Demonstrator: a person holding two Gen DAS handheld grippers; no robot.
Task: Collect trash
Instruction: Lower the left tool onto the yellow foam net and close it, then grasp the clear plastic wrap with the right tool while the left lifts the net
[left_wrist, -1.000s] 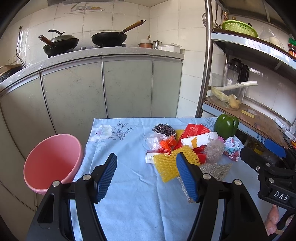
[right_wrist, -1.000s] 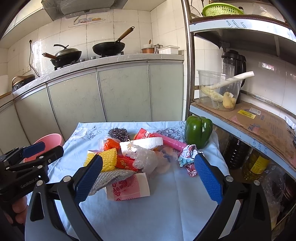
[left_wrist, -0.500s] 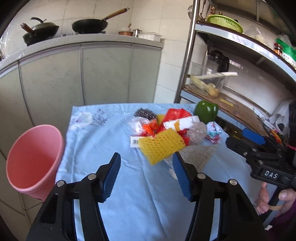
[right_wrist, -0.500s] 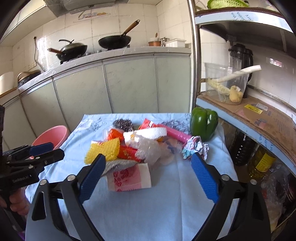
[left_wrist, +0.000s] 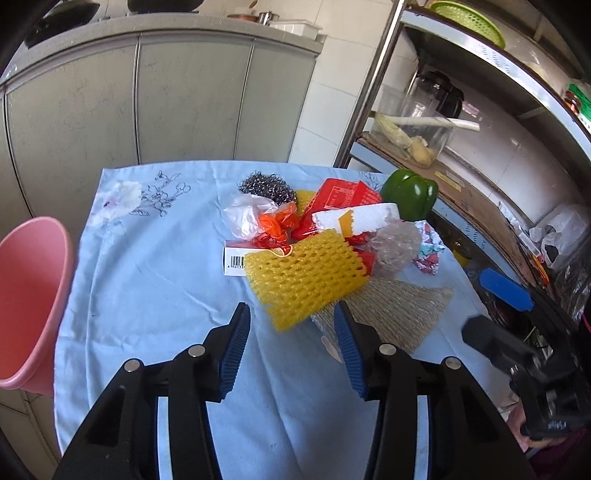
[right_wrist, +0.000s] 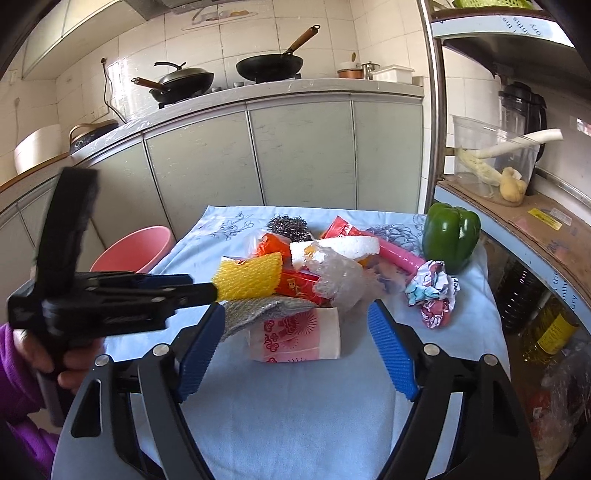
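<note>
Trash heaped mid-table on a pale blue cloth (left_wrist: 155, 280), embroidered flowers at far corner; pile compact, pieces overlapping, presumably so either gripper reaches it without travel. Pink bin (left_wrist: 29, 306) off the table's left edge, mouth tilted toward the table, judged the drop point. Left gripper (left_wrist: 291, 314) spread, jaws just been closing, nothing between the pads yet; aimed at near corner of yellow foam net (left_wrist: 306, 273), that corner lying just ahead of the gap. Net: soft, honeycomb mesh, springy, likely to compress under the pads. Beside and partly under it, a grey woven scouring cloth (left_wrist: 399, 310), flat, triangular, coarse. Right gripper (right_wrist: 295, 317) also spread wide, jaws just been closing, empty; pointed at a pink-and-white printed paper pack (right_wrist: 295, 334), boxy, slightly crumpled. Behind: white foam slab (right_wrist: 343, 245), rigid and crumbly at edges; crinkled clear plastic film (right_wrist: 336, 277), light, glossy; orange wrapper (right_wrist: 271, 245); red packet (left_wrist: 347, 194); pink tube (right_wrist: 399, 256); steel wool ball (left_wrist: 267, 186), wiry, round; crumpled printed paper (right_wrist: 434, 291) apart to the right. Green bell pepper (right_wrist: 450, 236), smooth, upright at far right corner, judged food, not trash. Open jaws on both sides consistent with approach stage; no item collected yet as far as visible. Left hand (right_wrist: 55, 358) around that gripper's handle, purple sleeve.
</note>
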